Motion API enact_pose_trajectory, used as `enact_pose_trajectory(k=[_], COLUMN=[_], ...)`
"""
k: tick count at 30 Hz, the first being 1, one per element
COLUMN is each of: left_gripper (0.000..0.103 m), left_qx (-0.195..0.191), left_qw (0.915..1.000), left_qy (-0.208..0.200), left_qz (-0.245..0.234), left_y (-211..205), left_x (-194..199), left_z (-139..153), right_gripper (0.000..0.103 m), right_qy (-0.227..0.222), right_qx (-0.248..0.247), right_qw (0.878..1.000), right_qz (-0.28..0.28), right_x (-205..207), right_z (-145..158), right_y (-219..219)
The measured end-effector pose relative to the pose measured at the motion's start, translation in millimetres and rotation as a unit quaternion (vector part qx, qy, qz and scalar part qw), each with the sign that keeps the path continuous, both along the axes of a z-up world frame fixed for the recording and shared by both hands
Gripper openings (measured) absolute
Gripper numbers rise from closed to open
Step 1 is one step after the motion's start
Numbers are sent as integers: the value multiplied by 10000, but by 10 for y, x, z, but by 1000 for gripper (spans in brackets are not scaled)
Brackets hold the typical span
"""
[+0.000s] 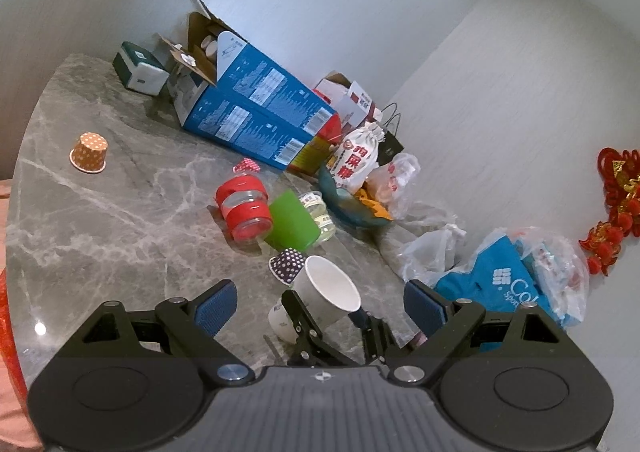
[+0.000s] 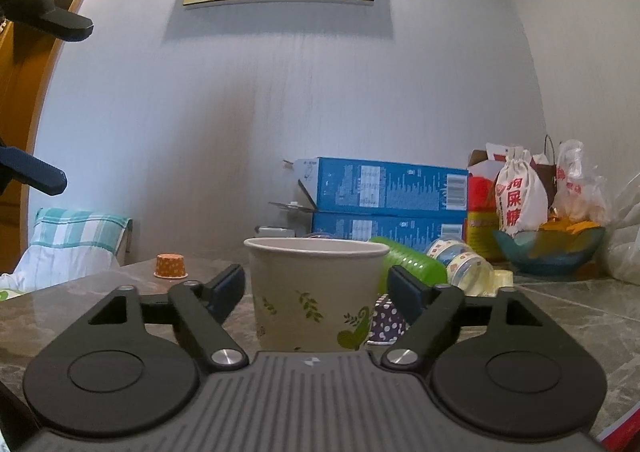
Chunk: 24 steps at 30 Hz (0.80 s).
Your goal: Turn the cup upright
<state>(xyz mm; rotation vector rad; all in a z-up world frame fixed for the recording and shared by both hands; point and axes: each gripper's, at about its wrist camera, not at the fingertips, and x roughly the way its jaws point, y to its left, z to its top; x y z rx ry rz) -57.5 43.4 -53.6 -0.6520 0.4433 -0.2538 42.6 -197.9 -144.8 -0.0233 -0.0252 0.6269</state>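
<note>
A white paper cup with green leaf print (image 2: 316, 292) stands upright on the marble table (image 1: 100, 219), mouth up. It sits between the fingers of my right gripper (image 2: 316, 290), which is open; small gaps show on both sides of the cup. In the left wrist view the same cup (image 1: 328, 288) shows from above with the right gripper's fingers (image 1: 298, 312) beside it. My left gripper (image 1: 320, 304) is open and empty, held above the table over the cup.
A purple dotted cup (image 1: 286, 264) lies by the white cup. A red-banded jar (image 1: 244, 211), a green cup (image 1: 290, 223) and a clear tub (image 1: 320, 211) lie behind. An orange dotted cup (image 1: 89, 152) stands upside down far left. Blue boxes (image 1: 256, 111), a bowl (image 1: 352, 203) and bags (image 1: 504, 280) line the wall.
</note>
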Motion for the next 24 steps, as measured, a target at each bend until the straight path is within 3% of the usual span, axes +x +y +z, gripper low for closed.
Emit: enact_pose_trajectory(k=[3, 6, 9, 11, 14, 16, 19, 24], left_gripper=[92, 93, 95, 96, 96, 96, 96, 96], left_qx=[380, 1171, 2148, 2598, 3082, 3150, 3149, 2933], left_qw=[9988, 9905, 9705, 9576, 9433, 9423, 9432, 9480], left_qy=[142, 278, 455, 657, 721, 791, 860, 1138], left_qz=[264, 663, 996, 1056, 1003, 811, 610, 476], left_y=[-45, -141, -269, -334, -423, -462, -537, -631], left_x=[-2, -6, 18, 55, 59, 61, 70, 181], left_z=[4, 67, 177, 276, 450, 548, 640, 620], right_gripper=[98, 102, 102, 102, 102, 102, 102, 102], right_qy=[120, 280, 460, 672, 1430, 1989, 2678, 2895], right_qx=[55, 54, 70, -146, -273, -342, -645, -778], right_qw=[9999, 9996, 9988, 9974, 9872, 9750, 9581, 9522], right_qz=[56, -67, -120, -199, -645, -935, -790, -579], right_x=[-23, -107, -240, -308, -341, -322, -281, -242], right_z=[14, 106, 375, 655, 1139, 1415, 1628, 1609], right_y=[-48, -150, -344, -432, -540, -594, -614, -589])
